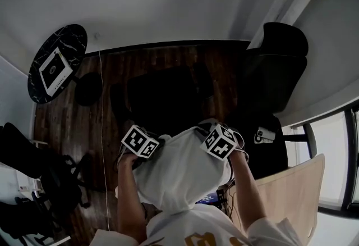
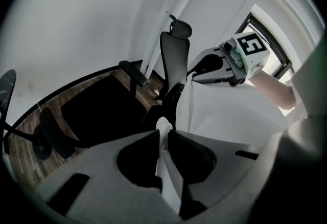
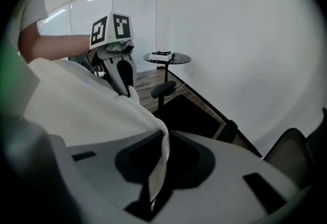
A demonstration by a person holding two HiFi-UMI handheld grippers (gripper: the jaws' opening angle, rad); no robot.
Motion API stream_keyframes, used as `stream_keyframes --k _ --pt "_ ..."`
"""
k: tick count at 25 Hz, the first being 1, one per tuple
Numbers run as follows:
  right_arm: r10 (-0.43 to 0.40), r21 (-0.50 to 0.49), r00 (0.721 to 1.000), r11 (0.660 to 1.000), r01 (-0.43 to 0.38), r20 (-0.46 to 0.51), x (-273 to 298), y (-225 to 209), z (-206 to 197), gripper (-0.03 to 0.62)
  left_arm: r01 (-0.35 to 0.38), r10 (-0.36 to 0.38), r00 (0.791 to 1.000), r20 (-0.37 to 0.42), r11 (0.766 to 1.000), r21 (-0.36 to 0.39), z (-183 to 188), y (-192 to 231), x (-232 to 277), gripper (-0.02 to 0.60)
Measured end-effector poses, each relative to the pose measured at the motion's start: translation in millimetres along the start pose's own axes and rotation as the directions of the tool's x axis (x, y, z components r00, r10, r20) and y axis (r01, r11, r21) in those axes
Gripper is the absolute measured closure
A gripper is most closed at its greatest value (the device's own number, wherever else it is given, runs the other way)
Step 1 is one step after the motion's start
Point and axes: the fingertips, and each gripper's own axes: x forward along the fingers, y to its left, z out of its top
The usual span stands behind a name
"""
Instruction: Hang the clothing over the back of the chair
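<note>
My left claw [image 2: 162,138] and right claw [image 3: 164,142] are each closed tight on the white garment [image 1: 180,174], so it hangs spread, ready to drape over the chair [image 1: 162,96].

The clothing [image 1: 179,166] nipped between the fingers of the left gripper [image 2: 164,132] and right gripper [image 3: 166,132] is white cloth, matt and soft, lying in smooth folds. Both grippers' fingers are matt grey plastic. Beyond the fingertips, the floor [image 1: 112,87] is dark wood with a slight sheen, the office chair [image 2: 173,59] matt black, and the round table [image 1: 73,37] black, marbled and glossy.
</note>
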Motion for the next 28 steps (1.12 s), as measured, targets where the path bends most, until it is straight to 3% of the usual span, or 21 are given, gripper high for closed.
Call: stream_keyframes --k 4,8,11,13,16,19,22,24,26,28 --pt "0.027 -0.022 0.999 0.999 -0.028 -0.038 -5 9 -12 0.431 0.072 -0.068 0.99 -0.125 0.997 0.028 -25 -18 12 0.5" --pt "-0.003 0.003 1.0 1.0 0.003 -0.016 -23 3 -12 0.444 0.107 -0.101 0.987 -0.128 0.994 0.039 -26 -28 8 0.408" --pt "-0.056 0.033 0.997 0.998 0.054 0.049 -41 -5 0 0.482 0.026 -0.021 0.998 -0.054 0.996 0.082 -12 -21 -6 0.391" --pt "-0.101 0.085 0.988 0.992 0.092 0.116 -54 -7 12 0.515 -0.055 0.053 0.998 0.028 0.993 0.101 1 -12 -22 0.451" --pt "-0.201 0.162 0.959 0.972 0.169 0.202 -78 -10 30 0.574 -0.145 0.127 0.981 0.147 0.982 0.12 18 -14 -48 0.539" --pt "-0.297 0.213 0.92 0.946 0.245 0.257 -104 -14 40 0.582 -0.222 0.187 0.954 0.233 0.966 0.133 31 -20 -74 0.546" --pt "-0.338 0.256 0.896 0.929 0.269 0.287 -123 -8 44 0.582 -0.279 0.255 0.949 0.183 0.953 0.115 17 -8 -69 0.537" --pt "-0.328 0.276 0.9 0.928 0.251 0.285 -125 6 42 0.582 -0.271 0.261 0.961 0.095 0.956 0.112 -7 -2 -51 0.414" --pt "-0.33 0.28 0.902 0.926 0.253 0.279 -125 20 38 0.582 -0.277 0.272 0.961 0.057 0.952 0.127 -28 -1 -36 0.428" --pt "-0.354 0.268 0.893 0.921 0.282 0.276 -129 31 35 0.582 -0.341 0.331 0.939 0.099 0.933 0.119 -30 3 -41 0.431"
